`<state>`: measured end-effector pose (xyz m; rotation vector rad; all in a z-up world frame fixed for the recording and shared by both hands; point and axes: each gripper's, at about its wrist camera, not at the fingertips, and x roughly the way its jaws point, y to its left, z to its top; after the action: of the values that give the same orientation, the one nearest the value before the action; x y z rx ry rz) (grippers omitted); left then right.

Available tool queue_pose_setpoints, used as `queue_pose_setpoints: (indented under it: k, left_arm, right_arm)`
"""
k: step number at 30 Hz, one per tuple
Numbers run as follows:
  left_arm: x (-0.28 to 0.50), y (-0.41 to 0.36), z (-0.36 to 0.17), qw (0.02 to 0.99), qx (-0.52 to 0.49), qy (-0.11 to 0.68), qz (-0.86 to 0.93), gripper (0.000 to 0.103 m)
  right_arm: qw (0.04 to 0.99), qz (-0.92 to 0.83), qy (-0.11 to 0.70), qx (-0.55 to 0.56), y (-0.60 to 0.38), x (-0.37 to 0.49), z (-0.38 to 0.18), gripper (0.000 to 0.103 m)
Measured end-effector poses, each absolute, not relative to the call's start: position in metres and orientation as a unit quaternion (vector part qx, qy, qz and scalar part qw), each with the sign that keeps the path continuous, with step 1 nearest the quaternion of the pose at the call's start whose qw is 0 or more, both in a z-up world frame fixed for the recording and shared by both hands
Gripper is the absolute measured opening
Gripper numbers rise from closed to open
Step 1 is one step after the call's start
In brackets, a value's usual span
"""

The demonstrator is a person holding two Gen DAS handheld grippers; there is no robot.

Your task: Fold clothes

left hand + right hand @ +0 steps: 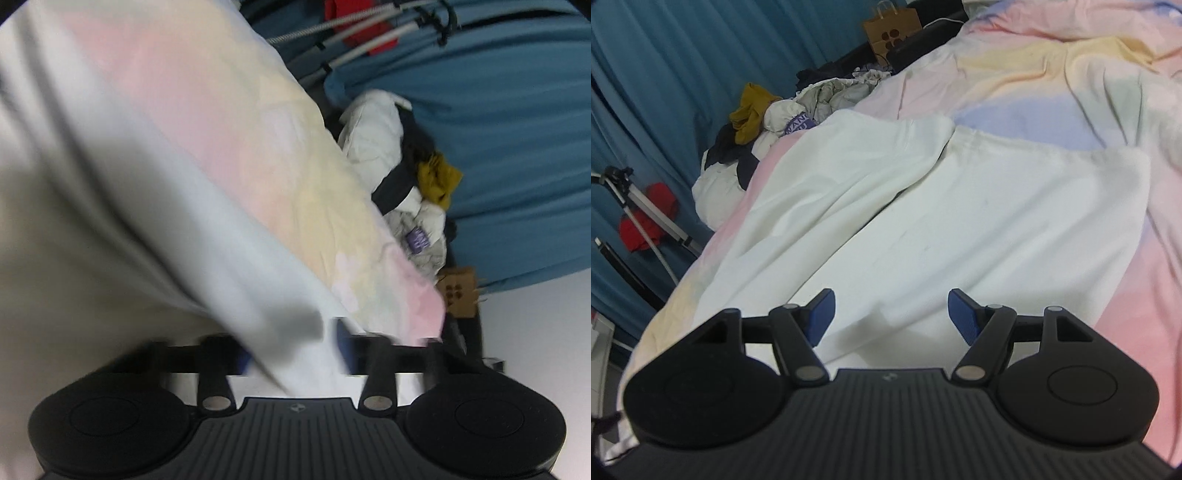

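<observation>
Nearest the right wrist lens: right gripper (891,320), blue pads (823,311) spread wide apart, nothing between them, hovering just over the near edge of a white garment (979,229). Garment spread across the bed (1126,302), on a pastel sheet of pink, yellow and blue; one part, perhaps a sleeve (849,166), lying folded or bunched along the left side, with a dark crease between it and the main panel. Beyond it, near the bed's far left corner, a heap of unfolded clothes (764,122), mustard, navy and white mixed. Behind that, a paper bag (892,31); at left, teal curtain (646,74) and a tripod (646,214).

Left wrist view heavily blurred. Left gripper (295,354) mostly buried under white cloth (166,221); cloth passing between the pads and hanging across the lens, so likely clamped on the garment, though pad closure not clearly visible. Cannot tell for certain.

Judged risks from here:
- One-sided lift with the right gripper empty: likely to drag the garment askew and spoil any fold line.
- Right gripper closing too deep: could pinch the sheet along with the garment.
- Bunched left part left unsmoothed: apt to trap a wrinkle inside the fold.
- Cloth covering the left lens: poor sight of the grip, so slippage might go unnoticed.
</observation>
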<state>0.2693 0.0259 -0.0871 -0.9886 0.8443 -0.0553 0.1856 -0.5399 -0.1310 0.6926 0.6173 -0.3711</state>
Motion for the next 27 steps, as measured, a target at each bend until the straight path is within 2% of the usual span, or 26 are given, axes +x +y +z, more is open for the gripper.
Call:
queue_pose_setpoints:
  k: [1, 5, 10, 15, 19, 22, 23, 24, 25, 26, 27]
  left_arm:
    - [0.276, 0.021, -0.087, 0.799, -0.454, 0.393, -0.022, 0.013]
    - [0.286, 0.034, -0.081, 0.799, -0.464, 0.381, -0.025, 0.014]
    - [0.298, 0.051, -0.075, 0.799, -0.476, 0.367, -0.028, 0.013]
    - [0.296, 0.066, -0.101, 0.781, -0.509, 0.360, -0.046, 0.014]
    - [0.298, 0.068, -0.109, 0.774, -0.518, 0.358, -0.059, 0.018]
    - [0.300, 0.062, -0.110, 0.774, -0.522, 0.350, -0.073, 0.034]
    - [0.301, 0.058, -0.110, 0.779, -0.514, 0.350, -0.075, 0.034]
    - [0.300, 0.056, -0.108, 0.784, -0.504, 0.354, -0.080, 0.034]
    - [0.300, 0.055, -0.107, 0.788, -0.495, 0.356, -0.084, 0.034]
    - [0.299, 0.055, -0.108, 0.789, -0.493, 0.356, -0.086, 0.025]
    - [0.298, 0.055, -0.108, 0.790, -0.491, 0.356, -0.088, 0.016]
  right_arm:
    - [0.878, -0.179, 0.297, 0.329, -0.539, 0.187, -0.132, 0.070]
    - [0.882, -0.191, 0.283, 0.325, -0.537, 0.195, -0.134, 0.071]
    - [0.882, -0.147, 0.250, 0.371, -0.549, 0.227, -0.143, 0.071]
    - [0.855, -0.127, 0.268, 0.426, -0.583, 0.285, -0.169, 0.069]
    - [0.858, -0.133, 0.245, 0.431, -0.617, 0.309, -0.182, 0.069]
    - [0.854, -0.158, 0.213, 0.447, -0.636, 0.318, -0.185, 0.069]
    - [0.855, -0.169, 0.208, 0.443, -0.641, 0.320, -0.185, 0.056]
    - [0.859, -0.185, 0.209, 0.428, -0.644, 0.323, -0.182, 0.035]
    - [0.863, -0.202, 0.210, 0.413, -0.648, 0.327, -0.180, 0.023]
    - [0.864, -0.212, 0.214, 0.402, -0.651, 0.329, -0.178, 0.009]
    - [0.865, -0.215, 0.218, 0.398, -0.655, 0.330, -0.174, 0.007]
